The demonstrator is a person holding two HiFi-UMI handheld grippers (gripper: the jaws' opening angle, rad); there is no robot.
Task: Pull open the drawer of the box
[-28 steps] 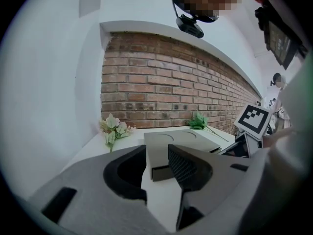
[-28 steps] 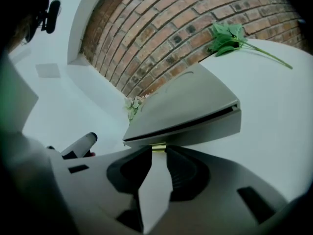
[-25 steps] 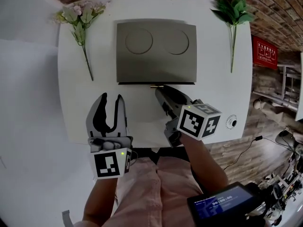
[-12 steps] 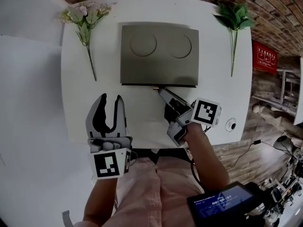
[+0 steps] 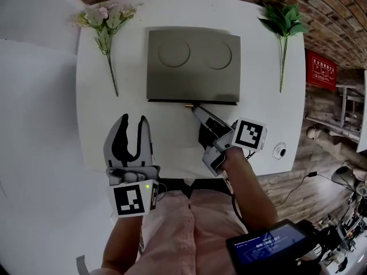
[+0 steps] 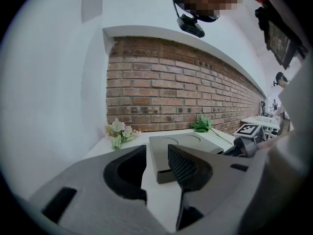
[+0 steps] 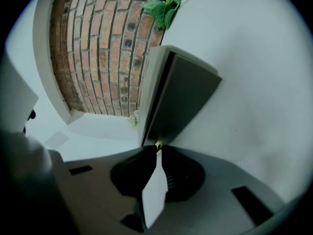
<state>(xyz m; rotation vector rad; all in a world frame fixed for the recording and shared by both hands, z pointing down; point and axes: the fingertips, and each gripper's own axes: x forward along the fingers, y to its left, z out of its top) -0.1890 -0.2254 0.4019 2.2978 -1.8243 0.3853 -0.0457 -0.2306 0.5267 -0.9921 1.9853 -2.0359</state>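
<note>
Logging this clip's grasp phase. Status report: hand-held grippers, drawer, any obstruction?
Right hand-held gripper: jaws just been closing, now pinching drawer pull. Left hand-held gripper open, empty. Box not yet open. Nothing in the pull path.

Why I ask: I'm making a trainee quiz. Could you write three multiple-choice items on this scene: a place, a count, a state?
1. In the head view, where does the green leafy sprig lie relative to the grey box?
A. To its right
B. On top of it
C. In front of it

2. How many circles are marked on the box's top?
A. One
B. Two
C. Four

3. How do the right gripper's jaws stand?
A. Wide apart over bare table
B. Together on a flower stem
C. Closed on the drawer's small handle

Answers:
1 A: it lies past the box's right edge.
2 B: two sit side by side.
3 C: the jaws, which have just been closing, pinch the handle at the box's front.
</note>
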